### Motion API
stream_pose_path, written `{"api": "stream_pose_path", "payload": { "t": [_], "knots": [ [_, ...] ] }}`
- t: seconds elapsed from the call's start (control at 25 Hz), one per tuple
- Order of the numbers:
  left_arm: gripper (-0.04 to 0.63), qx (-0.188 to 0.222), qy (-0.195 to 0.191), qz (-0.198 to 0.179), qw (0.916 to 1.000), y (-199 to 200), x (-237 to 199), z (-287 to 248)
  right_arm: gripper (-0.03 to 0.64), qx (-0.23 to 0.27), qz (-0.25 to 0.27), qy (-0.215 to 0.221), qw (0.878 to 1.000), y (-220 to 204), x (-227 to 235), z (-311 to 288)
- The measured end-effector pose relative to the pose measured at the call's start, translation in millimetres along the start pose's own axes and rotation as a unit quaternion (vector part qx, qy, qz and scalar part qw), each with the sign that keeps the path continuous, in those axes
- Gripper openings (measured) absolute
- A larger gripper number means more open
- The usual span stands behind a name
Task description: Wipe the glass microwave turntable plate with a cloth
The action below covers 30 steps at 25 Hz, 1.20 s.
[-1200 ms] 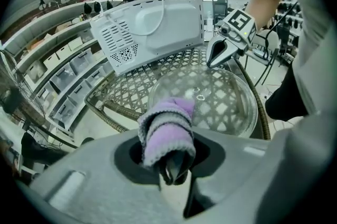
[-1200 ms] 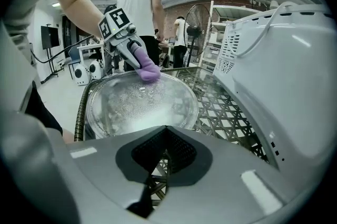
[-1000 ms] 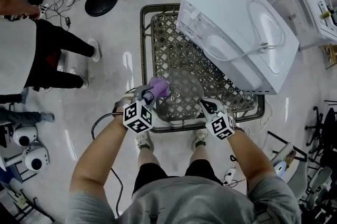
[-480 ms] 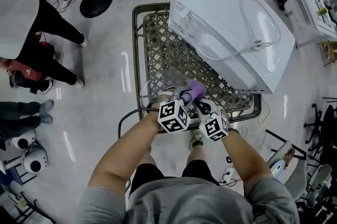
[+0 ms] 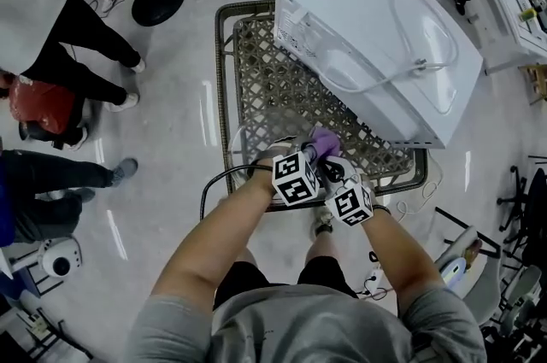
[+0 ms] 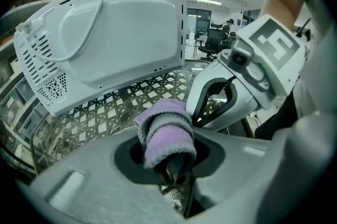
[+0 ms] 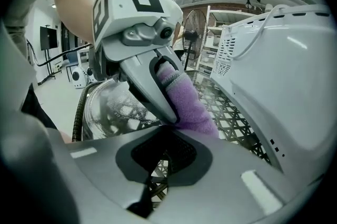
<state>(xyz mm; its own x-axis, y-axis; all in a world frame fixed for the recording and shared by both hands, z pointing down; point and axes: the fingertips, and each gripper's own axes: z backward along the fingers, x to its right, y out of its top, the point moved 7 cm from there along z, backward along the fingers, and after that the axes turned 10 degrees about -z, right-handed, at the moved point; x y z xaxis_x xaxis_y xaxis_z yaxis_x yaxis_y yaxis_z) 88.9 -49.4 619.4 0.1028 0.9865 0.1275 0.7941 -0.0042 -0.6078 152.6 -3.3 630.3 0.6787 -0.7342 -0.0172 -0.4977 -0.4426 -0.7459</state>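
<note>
Since the frame one second back, the left tongs (image 6: 176, 167) have carried the cloth (image 6: 164, 130) from the far side of the plate over to the right tongs (image 7: 158, 159). The two marker cubes, well apart then, now sit just beside each other in the head view. Over the last half second there is hardly any change. The bystanders on the floor at the left have shifted.

Left tongs: clenched on the cloth. It is a lilac, nubbly terry fabric, rolled into a thick wad that wraps over the jaw tips and bulges upward.

Right tongs: jaws drawn to a narrow slit. The rim of the glass turntable plate (image 7: 113, 107) runs into them from the left, so I read them as clamped on that rim. The lattice below shows through the gap.

Plate: a clear round disc with a raised rim, its surface mottled with patchy reflections. It is held over the near edge of the counter (image 5: 256, 71). The cloth wad lies against it just beside the right jaws.

Counter: an open metal lattice of crossed diamond strips inside a dark, rounded tubular frame, and I can see the floor through it.

Microwave (image 5: 376, 45): a white sheet-metal box filling the far right of the counter and overhanging its edge. The panel facing me has rows of small vent perforations and shallow pressed ovals. A white power cord (image 5: 427, 67) loops across that panel.
</note>
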Motion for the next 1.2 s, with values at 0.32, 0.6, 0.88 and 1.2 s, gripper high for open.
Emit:
{"api": "stream_pose_path", "payload": {
  "t": [0.32, 0.6, 0.88, 1.2],
  "knots": [
    [0.095, -0.025, 0.01, 0.006, 0.9996, -40.6, -2.3, 33.0, 0.008, -0.002, 0.003, -0.003, 1.0, -0.9, -0.5, -1.7],
    [0.095, -0.051, 0.021, 0.028, 0.9981, -99.2, 7.9, 88.6, 0.008, -0.008, 0.009, -0.003, 1.0, 1.1, -1.7, -1.0],
    [0.095, -0.084, 0.038, 0.049, 0.9945, -150.7, 10.8, 140.2, 0.008, -0.01, 0.013, -0.003, 1.0, 2.5, -2.2, -1.0],
    [0.095, -0.075, 0.056, 0.084, 0.992, -165.4, 12.2, 161.2, 0.008, -0.012, 0.013, -0.005, 1.0, 2.9, -2.3, -0.2]
  ]
}}
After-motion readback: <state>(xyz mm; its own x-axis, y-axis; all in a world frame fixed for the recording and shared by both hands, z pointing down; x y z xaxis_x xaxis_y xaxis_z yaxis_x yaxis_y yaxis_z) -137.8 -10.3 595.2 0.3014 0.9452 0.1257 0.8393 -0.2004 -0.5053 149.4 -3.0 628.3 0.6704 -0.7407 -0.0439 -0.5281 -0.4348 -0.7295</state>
